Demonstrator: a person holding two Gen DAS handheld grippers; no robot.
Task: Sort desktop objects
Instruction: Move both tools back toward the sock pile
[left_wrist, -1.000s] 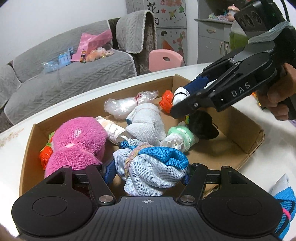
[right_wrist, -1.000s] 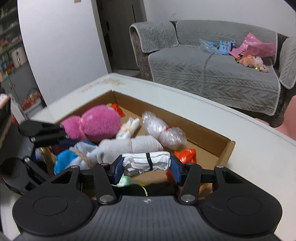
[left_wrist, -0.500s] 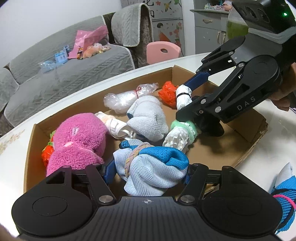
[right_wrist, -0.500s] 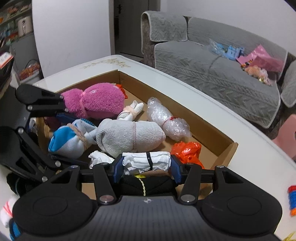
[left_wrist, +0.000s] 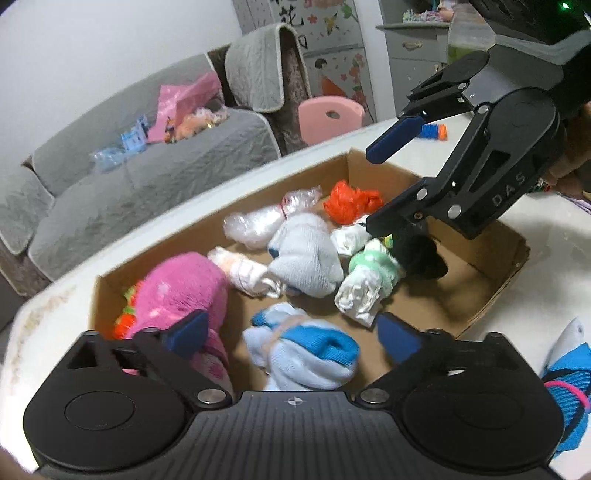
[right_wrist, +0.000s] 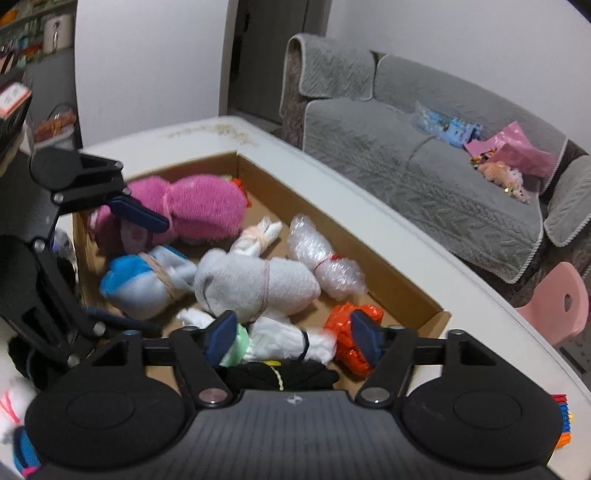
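We see the cardboard box (left_wrist: 491, 295) filling mid-frame as the collecting place for bundles; our left gripper (left_wrist: 291, 334) is opening above the blue sock bundle (left_wrist: 303, 350), our right gripper (right_wrist: 291, 338) opening over the white roll (right_wrist: 280, 341) (both lie loose).

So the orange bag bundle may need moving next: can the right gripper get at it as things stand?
Probably yes. The right gripper, jaws opening, hangs beside the orange plastic bundle; only the released white roll lies between its fingers.

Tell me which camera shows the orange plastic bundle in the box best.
The left wrist view: the orange plastic bundle lies unobstructed near the cardboard box's far corner. In the right wrist view it is partly hidden behind a blue finger pad.
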